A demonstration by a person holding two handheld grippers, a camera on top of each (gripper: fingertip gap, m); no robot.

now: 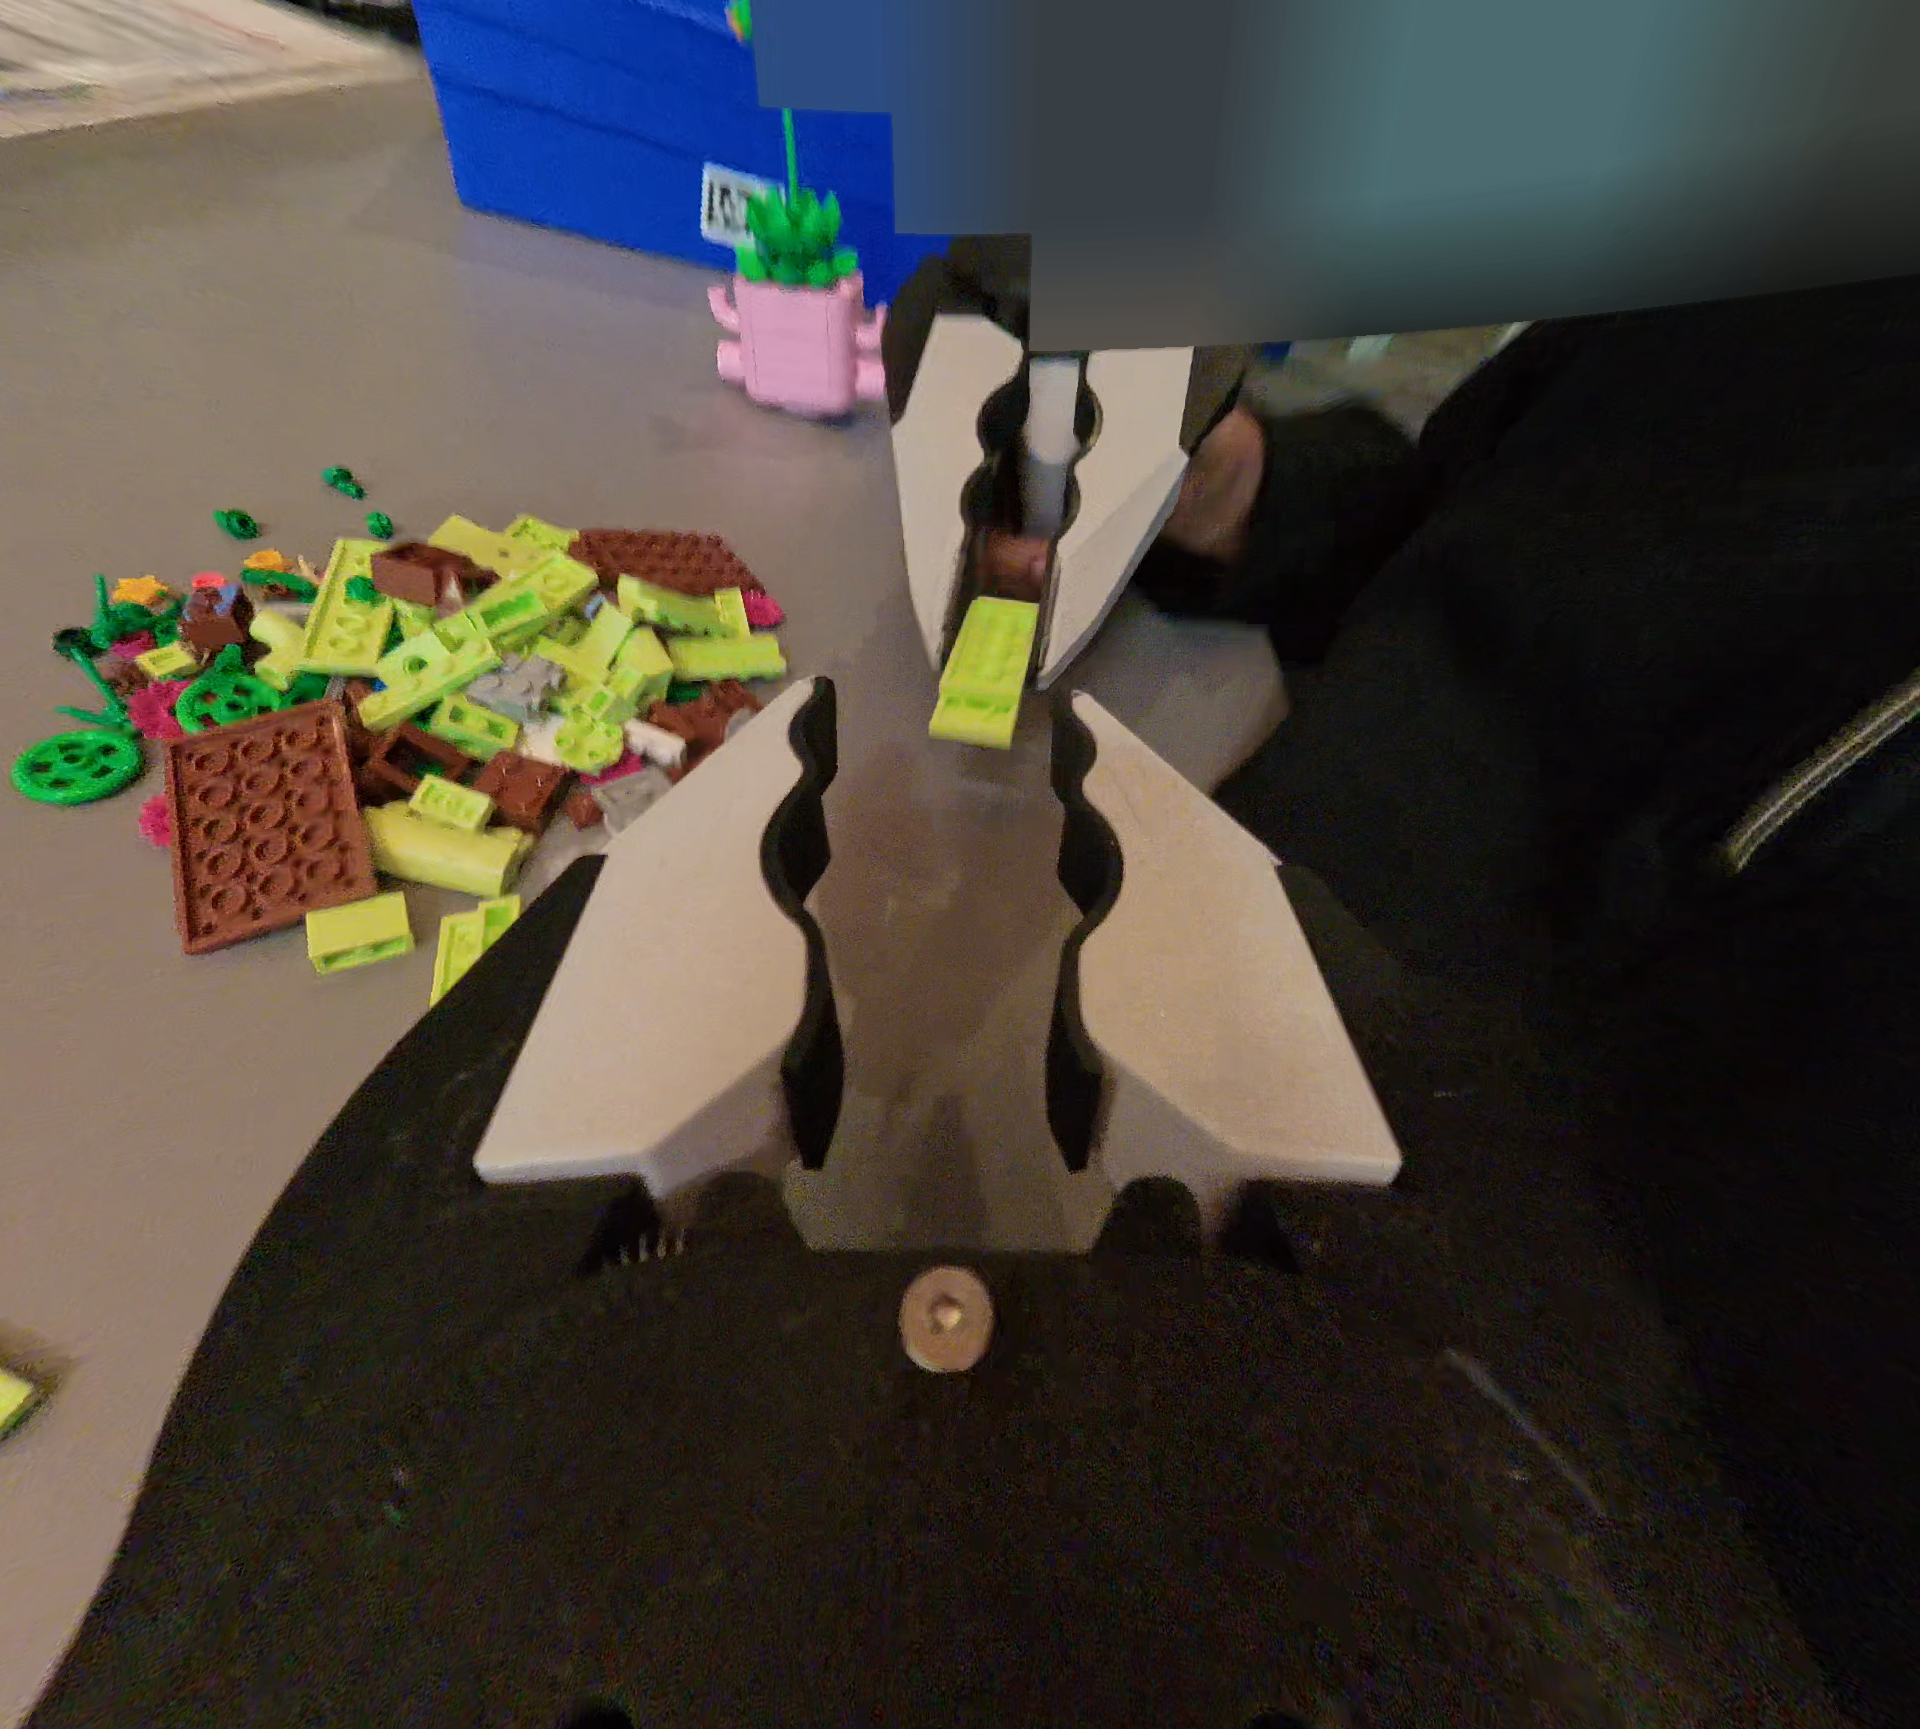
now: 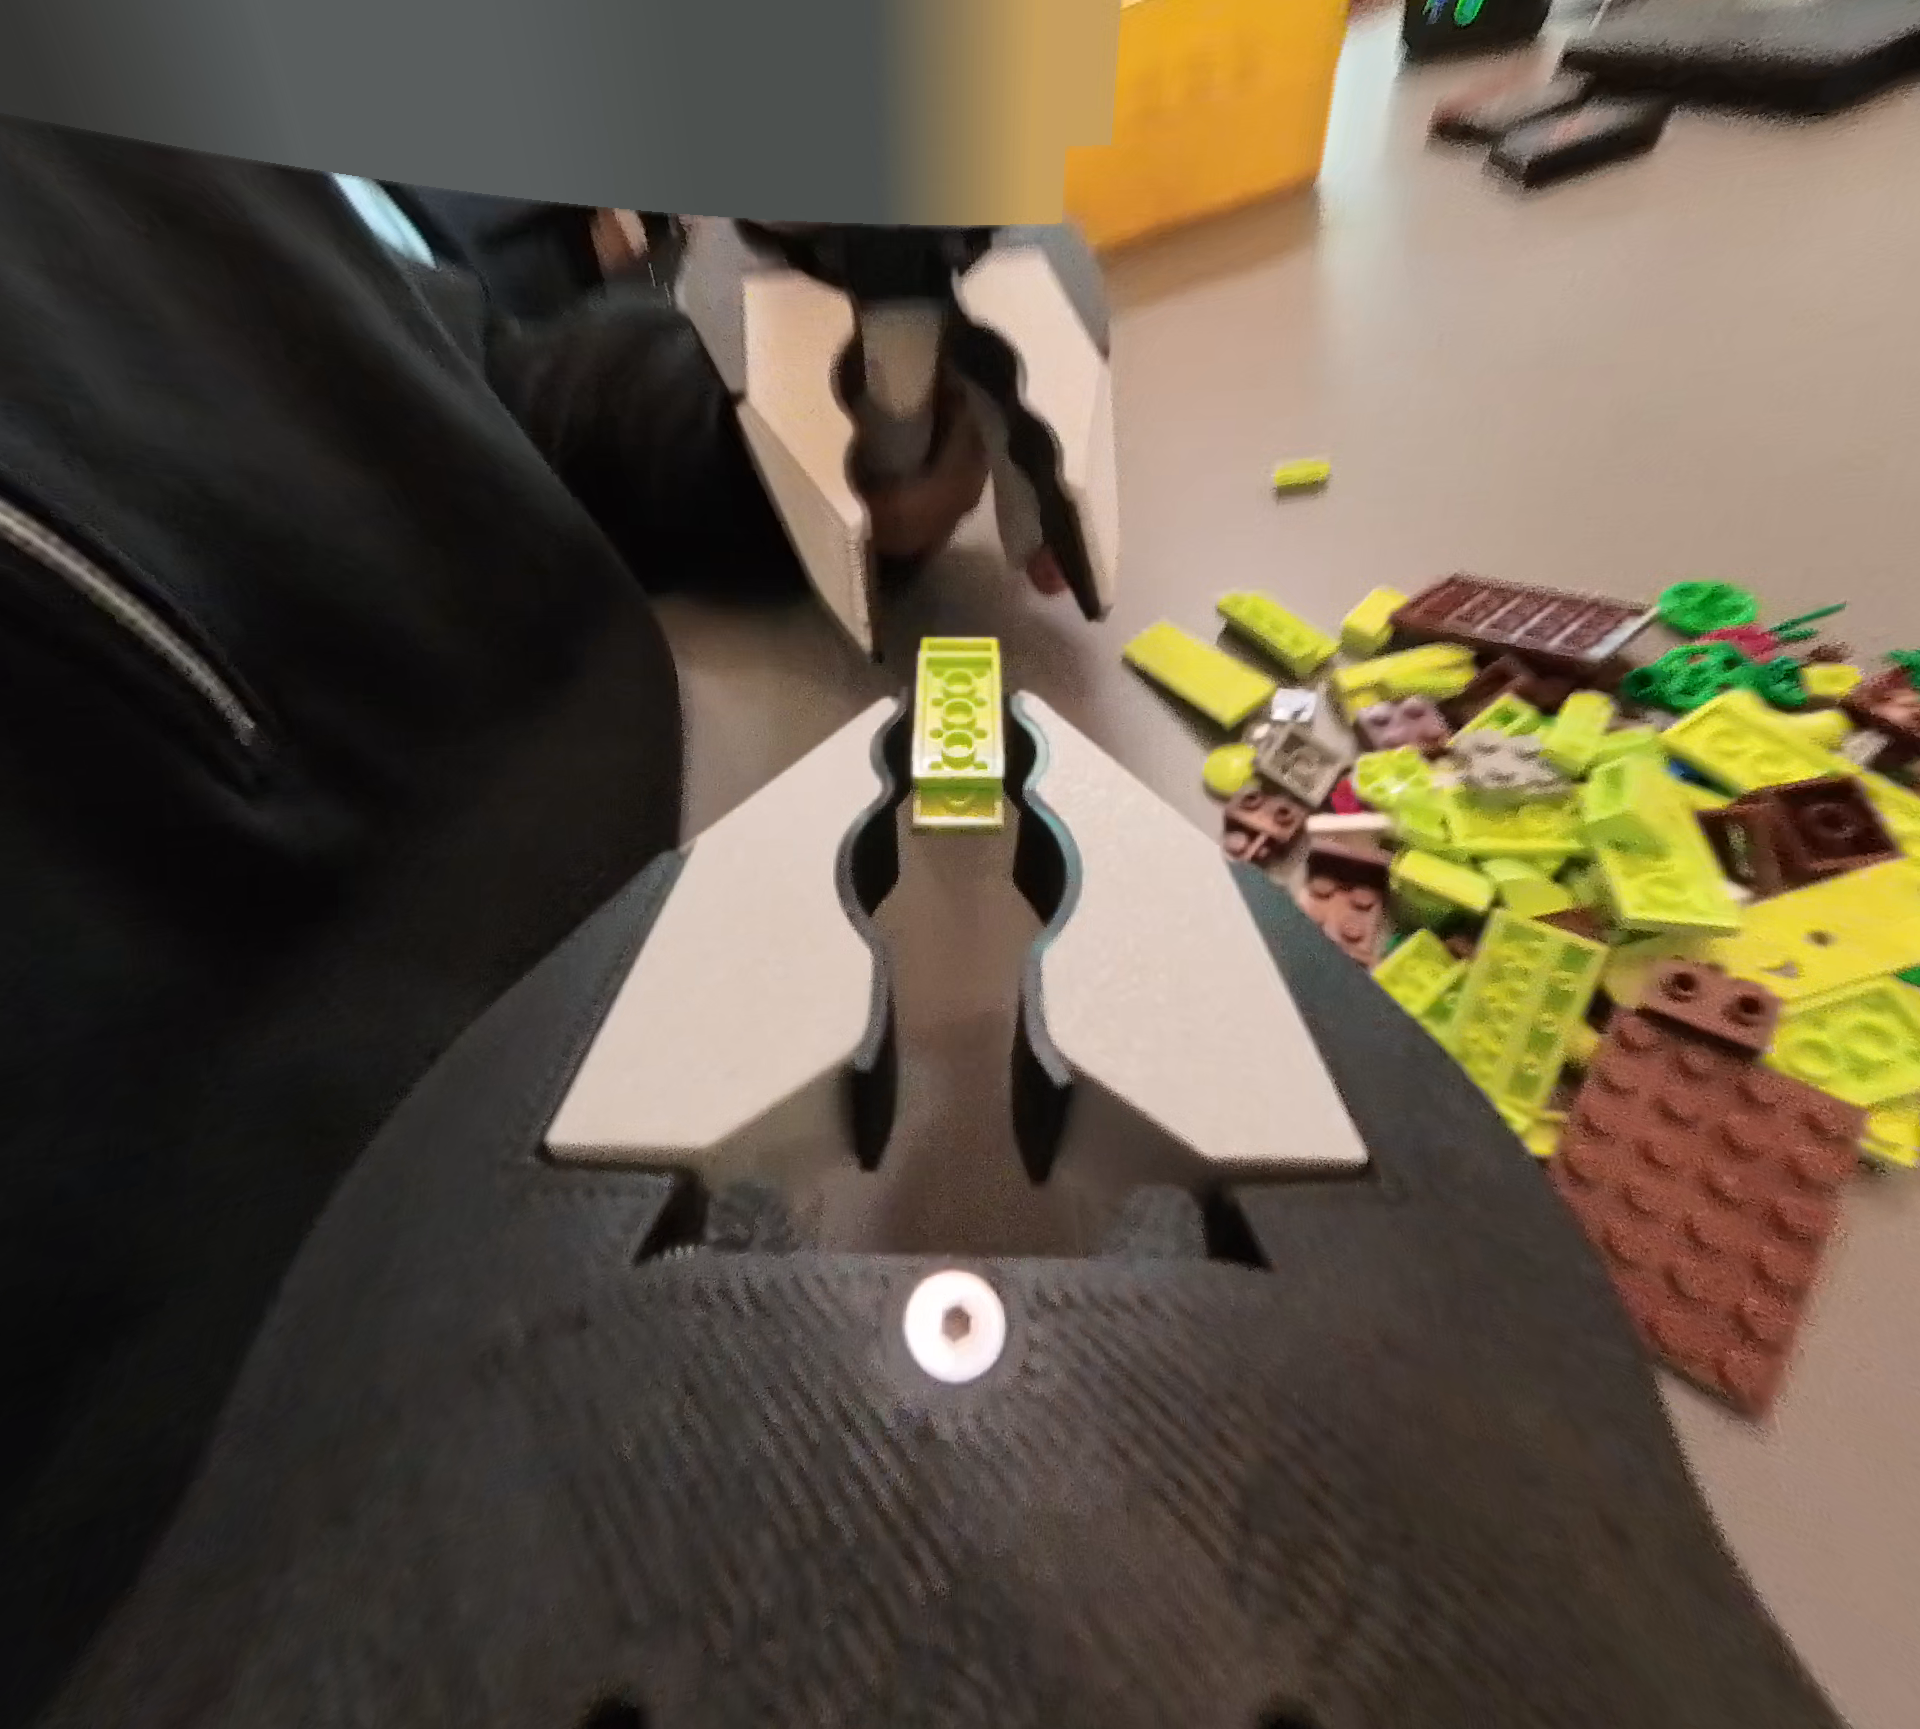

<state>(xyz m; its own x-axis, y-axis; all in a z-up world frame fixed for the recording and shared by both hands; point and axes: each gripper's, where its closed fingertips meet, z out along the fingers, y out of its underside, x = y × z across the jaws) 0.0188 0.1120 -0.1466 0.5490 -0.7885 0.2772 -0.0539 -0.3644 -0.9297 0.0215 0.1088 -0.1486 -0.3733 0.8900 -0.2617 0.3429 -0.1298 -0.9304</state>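
Note:
My right gripper (image 2: 958, 700) is shut on a lime green studded brick (image 2: 956, 729), gripping it by its sides just above the grey table (image 2: 1455, 391). In the left wrist view the right gripper (image 1: 992, 645) points toward me with the brick (image 1: 987, 677) sticking out of its tips. My left gripper (image 1: 948, 700) is open and empty, its tips just short of the brick's free end. It shows opposite in the right wrist view (image 2: 982, 625), jaws spread. The two grippers face each other tip to tip.
A pile of lime, brown and green bricks (image 1: 436, 692) (image 2: 1558, 848) lies beside the grippers, with a brown studded plate (image 1: 265, 822) (image 2: 1704, 1201). A pink pot with a green plant (image 1: 800, 339) stands before a blue bin (image 1: 582, 79). A yellow bin (image 2: 1216, 69) stands farther back. A person's dark jacket (image 2: 260, 640) fills one side. My left and right fingertips are right by each other. Between my left fingertips and the brown studded plate (image 1: 265, 822) there is roughly 12 cm. It is also in sight in the right wrist view (image 2: 1513, 615).

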